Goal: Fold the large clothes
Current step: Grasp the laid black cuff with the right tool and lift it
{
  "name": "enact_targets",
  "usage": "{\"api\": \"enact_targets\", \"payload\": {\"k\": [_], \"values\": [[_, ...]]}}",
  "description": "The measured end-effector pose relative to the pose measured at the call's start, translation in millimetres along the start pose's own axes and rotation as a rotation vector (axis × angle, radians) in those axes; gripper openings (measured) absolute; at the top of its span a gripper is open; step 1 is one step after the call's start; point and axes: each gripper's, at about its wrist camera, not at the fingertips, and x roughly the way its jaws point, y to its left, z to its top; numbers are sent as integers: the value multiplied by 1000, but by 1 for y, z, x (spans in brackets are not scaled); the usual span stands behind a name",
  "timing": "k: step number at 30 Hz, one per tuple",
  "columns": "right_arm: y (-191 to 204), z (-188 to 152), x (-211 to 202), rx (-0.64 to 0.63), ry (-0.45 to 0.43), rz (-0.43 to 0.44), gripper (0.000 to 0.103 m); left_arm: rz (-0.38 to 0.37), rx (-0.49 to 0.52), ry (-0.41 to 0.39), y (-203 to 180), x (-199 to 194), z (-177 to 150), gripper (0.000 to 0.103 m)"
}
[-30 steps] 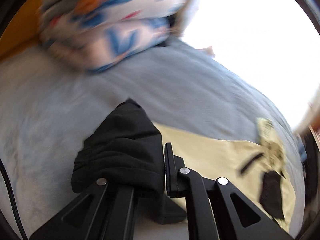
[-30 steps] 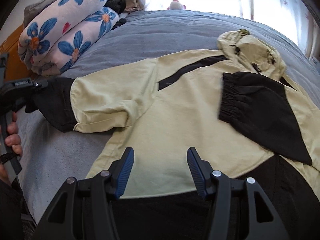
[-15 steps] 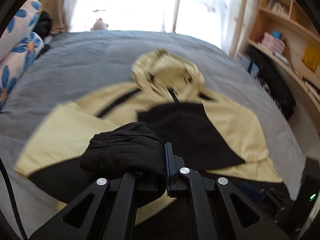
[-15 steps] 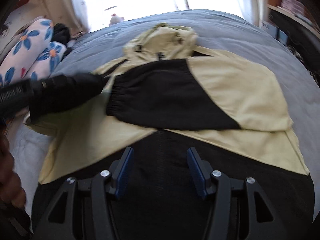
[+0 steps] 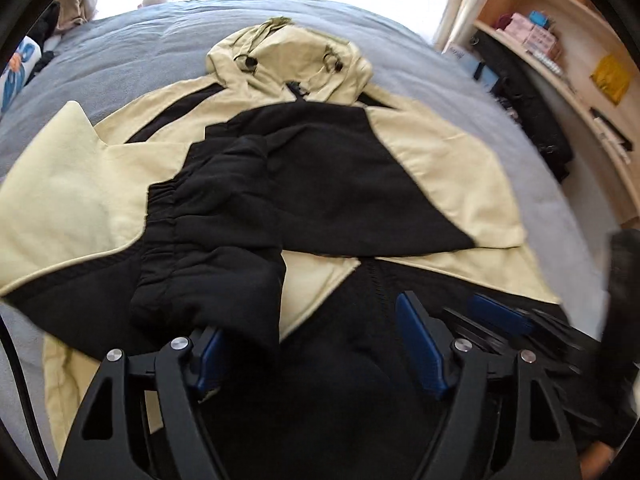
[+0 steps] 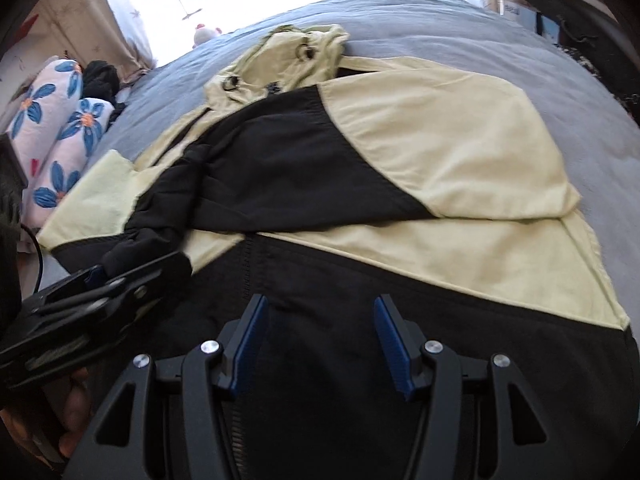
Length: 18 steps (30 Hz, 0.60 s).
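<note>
A pale yellow and black hooded jacket (image 5: 440,160) lies flat on the grey bed (image 5: 140,48), hood (image 5: 288,56) far from me. Its right sleeve (image 6: 440,148) is folded across the chest. The left sleeve lies over it, and its black cuff (image 5: 208,280) droops against the left pad. My left gripper (image 5: 312,344) is opening; the cuff hangs loose in the gap, not pinched. In the right wrist view the left gripper (image 6: 136,270) sits low at the left. My right gripper (image 6: 322,340) hovers open over the black hem (image 6: 400,288) with nothing between its fingers (image 5: 500,314).
A rolled floral quilt (image 6: 60,128) and dark clothes (image 6: 100,80) sit at the bed's far left. Wooden shelves (image 5: 560,40) and a black bag (image 5: 532,128) stand beyond the right edge. A plush toy (image 6: 206,34) sits by the bright window. A person's hand (image 6: 76,408) holds the left gripper.
The left gripper carried the black cuff from the bed's left side over onto the jacket's chest, then its jaws parted. The right gripper shifted over the hem, still open.
</note>
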Motion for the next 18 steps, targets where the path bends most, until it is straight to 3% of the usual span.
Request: {"api": "enact_targets", "payload": {"k": [3, 7, 10, 18], "values": [[13, 9, 1, -12, 4, 62, 55, 19, 22, -38, -1, -28, -1, 75], [34, 22, 4, -46, -1, 105, 60, 119, 36, -138, 3, -69, -2, 76], [57, 31, 6, -99, -4, 122, 60, 194, -17, -203, 22, -96, -6, 80], [132, 27, 21, -365, 30, 169, 60, 317, -169, -205, 82, -110, -16, 80]]}}
